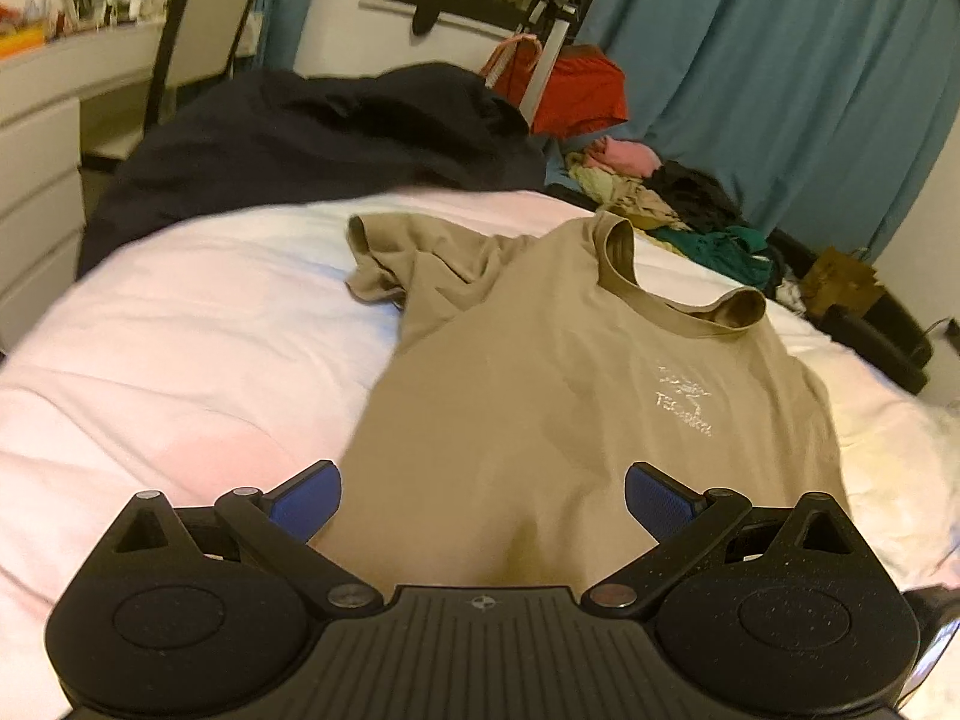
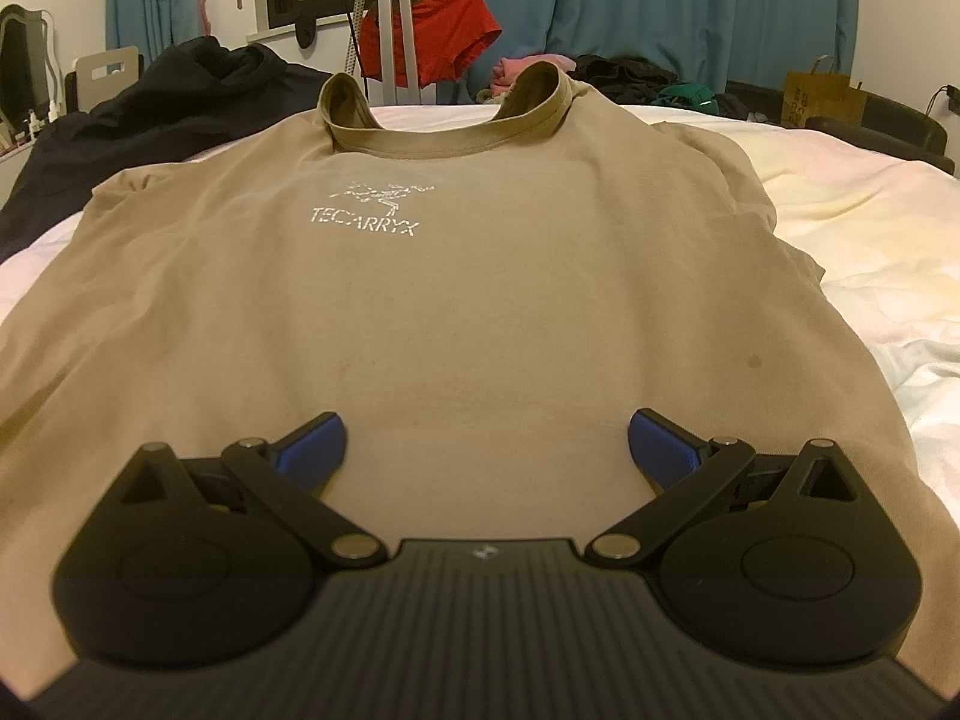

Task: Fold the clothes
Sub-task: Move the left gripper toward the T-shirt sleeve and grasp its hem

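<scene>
Both grippers, left (image 1: pixel 483 501) and right (image 2: pixel 487 450), fingers spread, empty; tan T-shirt (image 2: pixel 480 276) flat on bed (image 1: pixel 180 330), collar far end, hem nearest right.

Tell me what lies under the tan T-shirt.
The tan T-shirt lies spread front-up on a pale pink-white bedsheet, which shows around its edges. Whatever sits directly beneath the fabric is covered. Both grippers hover open above its lower part, holding nothing.
</scene>
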A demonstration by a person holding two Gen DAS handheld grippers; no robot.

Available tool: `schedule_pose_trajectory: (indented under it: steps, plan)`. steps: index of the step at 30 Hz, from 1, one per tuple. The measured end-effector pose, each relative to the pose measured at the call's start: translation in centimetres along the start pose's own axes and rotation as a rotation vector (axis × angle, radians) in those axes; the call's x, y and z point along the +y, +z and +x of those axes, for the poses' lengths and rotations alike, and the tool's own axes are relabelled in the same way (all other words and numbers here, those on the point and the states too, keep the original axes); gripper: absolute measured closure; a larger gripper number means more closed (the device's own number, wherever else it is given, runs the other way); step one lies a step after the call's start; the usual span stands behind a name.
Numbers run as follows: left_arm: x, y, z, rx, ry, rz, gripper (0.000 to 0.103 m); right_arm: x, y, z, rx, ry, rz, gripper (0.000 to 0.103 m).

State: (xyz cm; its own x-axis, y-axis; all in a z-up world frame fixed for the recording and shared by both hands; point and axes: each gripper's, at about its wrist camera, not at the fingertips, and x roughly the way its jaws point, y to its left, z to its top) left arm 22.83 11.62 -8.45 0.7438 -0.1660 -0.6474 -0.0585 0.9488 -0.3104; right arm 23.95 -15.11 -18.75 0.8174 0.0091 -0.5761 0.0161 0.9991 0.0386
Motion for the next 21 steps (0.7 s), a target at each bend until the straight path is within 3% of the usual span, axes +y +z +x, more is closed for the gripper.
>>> schedule_pose_trajectory:
  steps: [7, 11, 14, 17, 21]
  plan:
    - [1.2, 1.7, 1.7, -0.054, 0.009, -0.053, 0.004, -2.2, 1.9, -1.5, 0.002, 0.091, 0.129, 0.000]
    - [2.3, 4.0, 2.6, -0.109, 0.014, -0.035, 0.005, -4.8, 5.1, -7.6, -0.172, 0.153, 0.316, 0.000]
    - [3.2, 6.7, 4.4, -0.140, 0.038, -0.010, 0.005, -7.1, 6.3, -13.1, -0.338, 0.172, 0.375, 0.000]
    - [4.5, 9.2, 7.3, -0.149, 0.072, -0.027, 0.008, -8.9, 6.9, -15.4, -0.293, 0.225, 0.327, 0.000]
    - [5.9, 11.5, 12.2, -0.113, 0.102, -0.047, 0.013, -10.3, 6.4, -14.9, -0.286, 0.288, 0.366, 0.000]
